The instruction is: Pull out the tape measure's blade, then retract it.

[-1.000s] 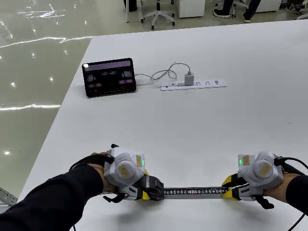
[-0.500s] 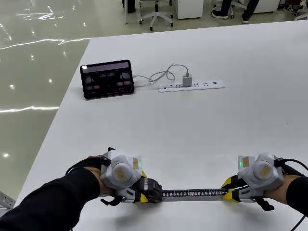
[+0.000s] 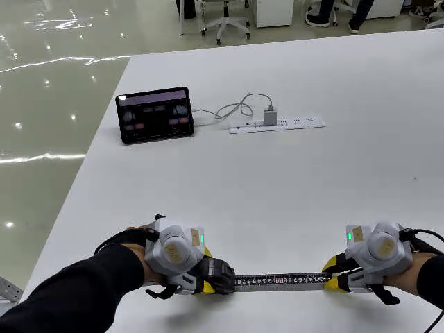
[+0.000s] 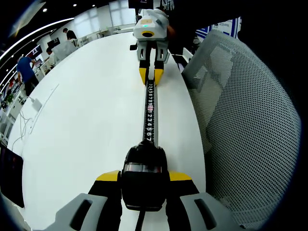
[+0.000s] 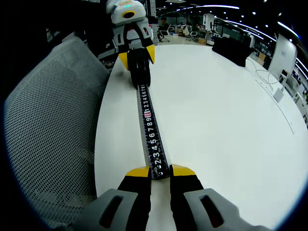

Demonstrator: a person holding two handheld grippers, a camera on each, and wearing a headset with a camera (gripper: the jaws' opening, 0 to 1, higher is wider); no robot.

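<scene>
On the white table (image 3: 312, 187), a dark-screened tablet (image 3: 155, 114) stands at eleven o'clock in the head view. A white power strip (image 3: 291, 123) lies at its three o'clock, a charger (image 3: 270, 114) plugged in, its cable (image 3: 229, 107) looping toward the tablet.

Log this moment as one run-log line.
step: blade extended | left tongs: shut on tape measure case | right tongs: shut on blade end | blade: straight along table

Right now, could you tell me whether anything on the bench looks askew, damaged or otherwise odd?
Nothing stands out. The blade runs straight from the tape measure's case, clamped in the left gripper, to the right gripper pinching its tip; tablet and power strip sit tidy behind.
</scene>
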